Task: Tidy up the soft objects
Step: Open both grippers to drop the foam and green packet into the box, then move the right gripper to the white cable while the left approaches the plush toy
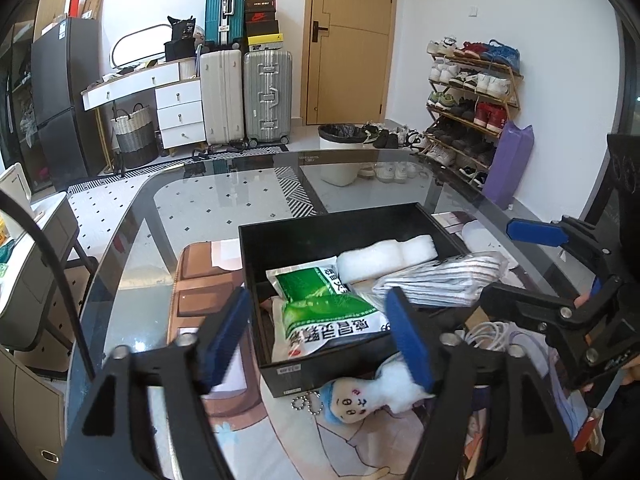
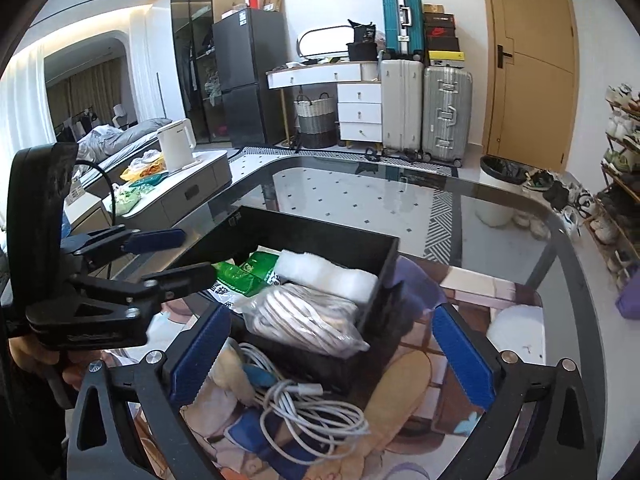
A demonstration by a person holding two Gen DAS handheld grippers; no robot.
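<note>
A black box (image 1: 256, 268) stands on the glass table and holds a green-and-white packet (image 1: 324, 304), a white foam roll (image 1: 384, 258) and a bagged striped cloth (image 1: 440, 280). A small plush doll (image 1: 360, 396) with a bead chain lies on the printed mat in front of the box. My left gripper (image 1: 320, 336) is open above the box's near edge, empty. My right gripper (image 2: 332, 352) is open and empty over a coiled white cable (image 2: 304, 412), beside the box (image 2: 380, 276). The striped cloth (image 2: 304, 320) overhangs the box rim.
The glass table (image 1: 224, 200) has a printed mat (image 2: 420, 376) under the box. A white round object (image 2: 520, 328) lies right of the box. The right gripper shows at the right of the left wrist view (image 1: 540, 264). Suitcases, dresser, shoe rack and bin stand beyond the table.
</note>
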